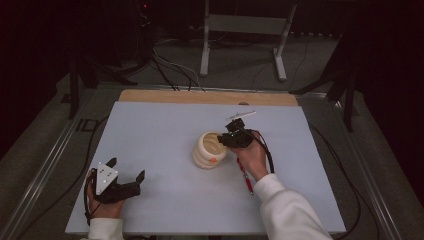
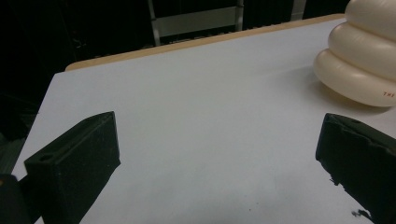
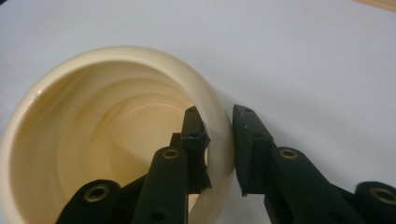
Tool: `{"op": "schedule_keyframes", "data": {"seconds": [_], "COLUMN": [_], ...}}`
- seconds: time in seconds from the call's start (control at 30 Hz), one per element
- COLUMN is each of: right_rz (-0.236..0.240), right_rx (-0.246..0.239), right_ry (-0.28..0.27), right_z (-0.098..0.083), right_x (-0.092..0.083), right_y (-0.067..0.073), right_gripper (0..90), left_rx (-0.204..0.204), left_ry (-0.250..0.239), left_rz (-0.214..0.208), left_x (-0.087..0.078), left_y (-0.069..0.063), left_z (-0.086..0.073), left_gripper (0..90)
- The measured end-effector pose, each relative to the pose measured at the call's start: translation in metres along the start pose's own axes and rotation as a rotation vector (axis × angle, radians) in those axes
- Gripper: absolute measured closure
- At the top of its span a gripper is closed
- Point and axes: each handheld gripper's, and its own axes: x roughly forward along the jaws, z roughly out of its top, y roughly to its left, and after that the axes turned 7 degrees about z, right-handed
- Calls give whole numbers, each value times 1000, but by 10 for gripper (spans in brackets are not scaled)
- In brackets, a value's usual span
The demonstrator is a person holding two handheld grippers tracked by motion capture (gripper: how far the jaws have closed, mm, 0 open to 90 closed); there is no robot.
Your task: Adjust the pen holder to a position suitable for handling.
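- Cream ribbed cup (image 1: 209, 150) sits upright near mid-table (image 1: 165, 130), a bit right of centre; red pen (image 1: 245, 176) lies on the surface just beside it, under the right forearm.
- Right gripper (image 3: 219, 140) straddles the cup's rim: one jaw inside the bowl, the other outside. Inner pad looks tight against the wall; a sliver of gap shows at the outer pad, so my read is it's closing in, not yet clamped.
- Left gripper (image 1: 126, 168) rests near the front-left corner, jaws spread wide, nothing between them.
- Risks, as I judge them:
  - Wall is glossy and rounded; a pinch on the rim bulge could slide off when lifted.
  - One-sided hold means the cup would hang tilted and could swing or drop.
  - Pushing sideways before the clamp is firm could tip or skid it.
- Cup look: three stacked bulging rings outside, smooth shiny inside, empty, small reddish print (image 2: 389, 94) low on the side.
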Motion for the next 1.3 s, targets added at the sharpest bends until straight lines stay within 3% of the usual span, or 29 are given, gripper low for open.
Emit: {"op": "schedule_keyframes", "data": {"seconds": [0.17, 0.37, 0.6, 0.63, 0.67, 0.7, 0.8, 1.0, 1.17, 1.3], "right_rz": [-4, -29, -20, -9, 43, 64, 53, 74, 52, 22], "right_rx": [-3, -68, -63, -54, -25, -7, -12, -26, -56, -85], "right_ry": [-2, 41, 43, 34, 5, -7, -32, -137, -223, -262], "right_z": [1, 5, 5, 5, 5, 5, 5, 4, 4, 1], "right_x": [0, -1, -3, -3, -3, -4, -5, -15, -25, -30], "right_y": [4, 9, 8, 7, 5, 3, 4, 5, 7, 12], "right_gripper": [754, 759, 749, 738, 704, 677, 608, 498, 327, 194], "left_rx": [-1, -1, -1, 0, 0, 2, 2, 3, 2, 6], "left_ry": [1, 1, 1, 2, 1, 1, 1, 2, 4, 6], "left_rz": [0, 0, 0, 0, -1, 0, 0, 1, -1, -2], "left_x": [0, 1, 1, 1, 1, 1, 1, 1, 1, 1], "left_y": [0, 0, 0, 0, 0, 0, 0, 0, -1, -1], "left_z": [0, 0, 0, 0, 0, 0, 0, 0, 0, 0], "left_gripper": [3, 3, 3, 3, 3, 3, 3, 3, 3, 3]}}
